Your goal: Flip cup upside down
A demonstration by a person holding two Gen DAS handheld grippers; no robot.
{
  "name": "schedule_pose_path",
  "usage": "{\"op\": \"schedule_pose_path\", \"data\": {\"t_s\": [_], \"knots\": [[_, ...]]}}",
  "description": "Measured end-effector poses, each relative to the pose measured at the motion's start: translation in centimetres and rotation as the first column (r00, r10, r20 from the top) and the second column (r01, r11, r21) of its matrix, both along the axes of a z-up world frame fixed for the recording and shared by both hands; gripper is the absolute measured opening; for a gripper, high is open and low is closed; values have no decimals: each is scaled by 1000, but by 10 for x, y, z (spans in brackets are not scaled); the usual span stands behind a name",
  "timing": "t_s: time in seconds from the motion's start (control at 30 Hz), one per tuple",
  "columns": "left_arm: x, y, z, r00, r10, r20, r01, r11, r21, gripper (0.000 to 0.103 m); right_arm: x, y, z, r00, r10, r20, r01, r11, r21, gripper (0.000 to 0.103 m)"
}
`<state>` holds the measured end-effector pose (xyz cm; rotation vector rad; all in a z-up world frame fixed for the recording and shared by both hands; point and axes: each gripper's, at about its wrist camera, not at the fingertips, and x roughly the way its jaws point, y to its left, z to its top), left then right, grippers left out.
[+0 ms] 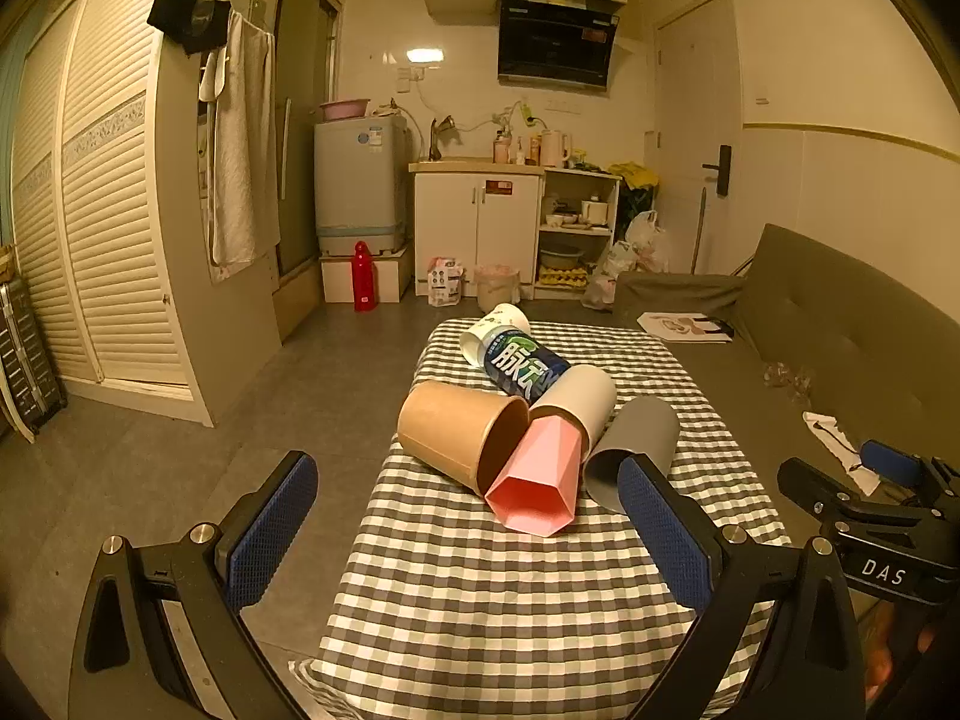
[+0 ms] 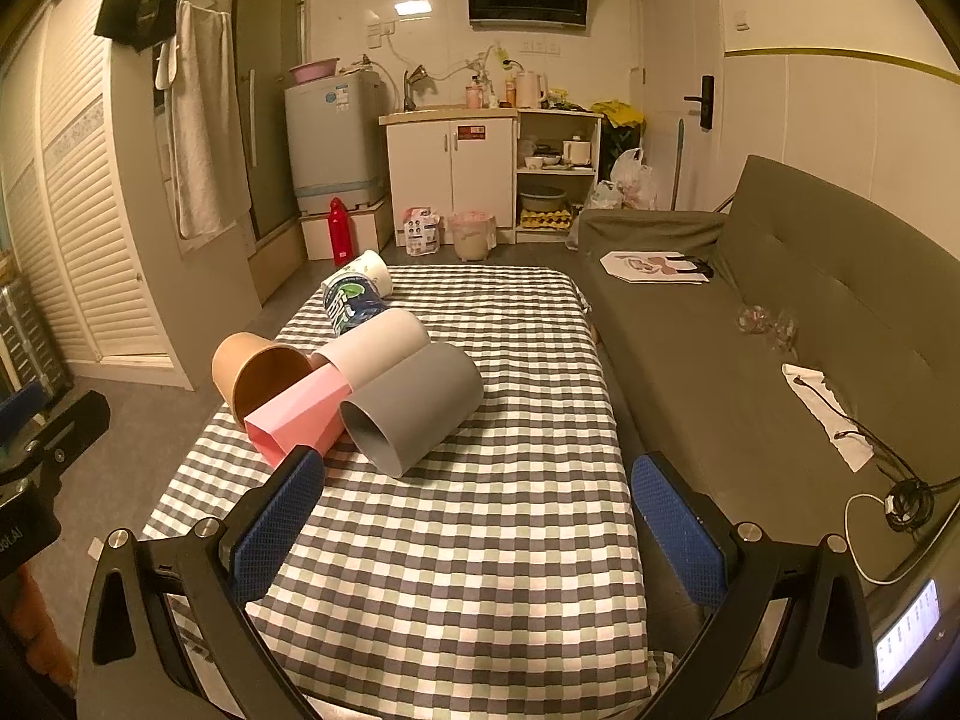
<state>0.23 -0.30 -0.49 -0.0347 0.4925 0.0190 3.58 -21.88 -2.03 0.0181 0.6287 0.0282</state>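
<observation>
On the checked tabletop [image 2: 480, 540], tipped cups are lying clustered; the dark grey cup [image 2: 414, 408] is sitting mid-frame, just beyond the wide-open, empty right claw [image 2: 477, 516]; the left claw [image 1: 468, 522] is likewise gaping, empty.

Checked tablecloth [image 2: 480, 570] covered table; grey sofa [image 2: 780, 300] to right. Far: washing machine [image 1: 359, 180], red bottle [image 1: 363, 276], white cabinet [image 1: 474, 228].

— Where did the cups lie?
— All on their sides in one cluster on the worktop [image 2: 456, 540], mouths toward the cameras: paper cup [image 2: 255, 375] leftmost, faceted cup [image 2: 300, 417] touching it, cylinder cup [image 2: 414, 405] on the right.
— And behind?
— A bottle [image 2: 348, 306], then a printed cup [image 2: 369, 270]. A sofa [image 2: 750, 360] stood to the right.
</observation>
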Motion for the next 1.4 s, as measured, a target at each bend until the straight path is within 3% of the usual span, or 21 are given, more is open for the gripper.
{"op": "schedule_pose_path", "data": {"t_s": [1.4], "knots": [[5,7,-4,1000,16,-12,-16,1000,-11,103,2,-1,-5,1000,0,-12,0,1000,2,103]]}}
